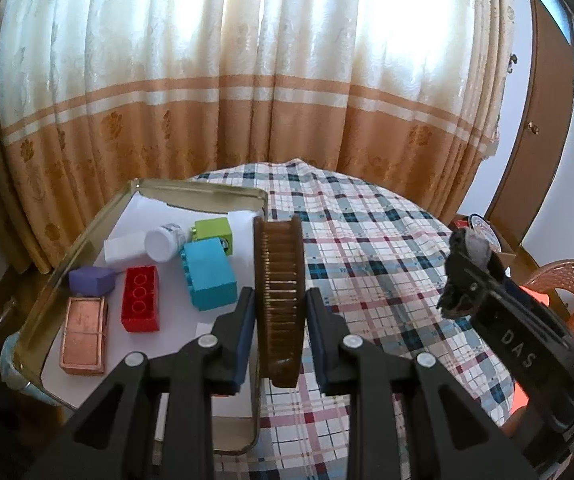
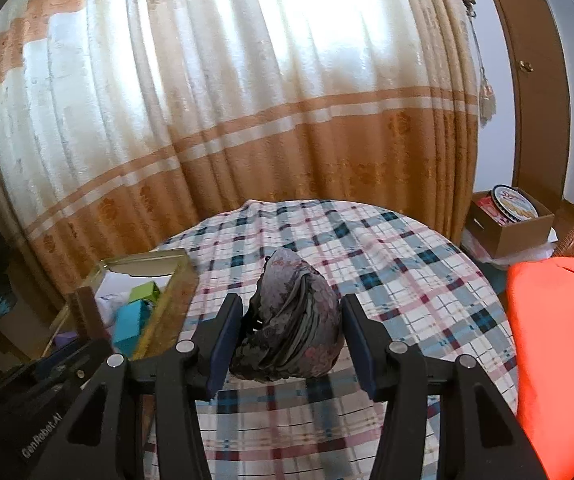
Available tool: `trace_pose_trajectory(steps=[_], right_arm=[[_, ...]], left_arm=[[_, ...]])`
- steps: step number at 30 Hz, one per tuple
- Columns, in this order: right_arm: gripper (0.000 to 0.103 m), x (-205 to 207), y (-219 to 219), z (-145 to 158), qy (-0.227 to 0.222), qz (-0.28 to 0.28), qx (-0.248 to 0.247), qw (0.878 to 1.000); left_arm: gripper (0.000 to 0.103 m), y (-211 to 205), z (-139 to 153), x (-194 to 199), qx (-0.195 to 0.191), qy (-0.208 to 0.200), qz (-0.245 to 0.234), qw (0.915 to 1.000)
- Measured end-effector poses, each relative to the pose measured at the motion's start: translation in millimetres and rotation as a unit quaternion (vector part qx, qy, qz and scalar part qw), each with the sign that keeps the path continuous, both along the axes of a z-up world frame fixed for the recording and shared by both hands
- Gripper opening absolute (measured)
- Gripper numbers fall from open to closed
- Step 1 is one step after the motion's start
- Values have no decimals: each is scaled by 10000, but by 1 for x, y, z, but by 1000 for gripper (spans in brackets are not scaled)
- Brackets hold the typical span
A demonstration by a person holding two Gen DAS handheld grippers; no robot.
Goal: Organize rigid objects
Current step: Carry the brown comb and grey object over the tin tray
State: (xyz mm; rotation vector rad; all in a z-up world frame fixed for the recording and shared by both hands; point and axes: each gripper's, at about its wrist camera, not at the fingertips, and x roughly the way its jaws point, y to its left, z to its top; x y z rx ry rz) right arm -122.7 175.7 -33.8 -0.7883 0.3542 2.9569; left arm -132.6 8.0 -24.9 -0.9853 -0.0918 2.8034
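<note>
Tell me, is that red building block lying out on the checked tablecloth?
No. The red block lies inside the gold tin, between a copper-coloured box and a blue block.
</note>
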Motion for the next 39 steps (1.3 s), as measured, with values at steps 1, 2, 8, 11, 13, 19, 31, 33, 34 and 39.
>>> trace_pose_trajectory(steps=[1, 2, 8, 11, 13, 19, 31, 33, 34, 39], right_arm=[[54, 0, -1, 1, 6, 12, 1, 10000], [54, 1, -3, 2, 18, 26, -4, 10000], [54, 5, -7, 8, 84, 50, -9, 10000], [54, 6, -10, 12, 115, 95, -31, 9999], [54, 6, -13, 14, 137, 141, -34, 9998], [54, 8, -26, 23, 229, 308, 20, 9993], [54, 6, -54, 31, 317, 637, 106, 9974], [54, 5, -60, 32, 319, 701, 122, 9970], [54, 5, -63, 32, 314, 730, 126, 9968], [54, 1, -77, 31, 300, 869, 132, 9957]], left_arm=[[24, 0, 1, 0, 30, -3, -11, 10000], [24, -1, 1, 0, 72, -12, -24, 10000], [24, -6, 8, 0, 210, 45, -58, 9998], [24, -10, 14, 0, 207, 135, -23, 9997], [24, -14, 17, 0, 171, 196, 29, 9997], [24, -37, 19, -6, 122, 225, 340, 9991], [24, -64, 13, -8, 83, 150, 620, 9979], [24, -67, 12, -8, 74, 129, 655, 9977], [24, -69, 11, -8, 65, 115, 675, 9976], [24, -78, 7, -9, 43, 59, 762, 9971]])
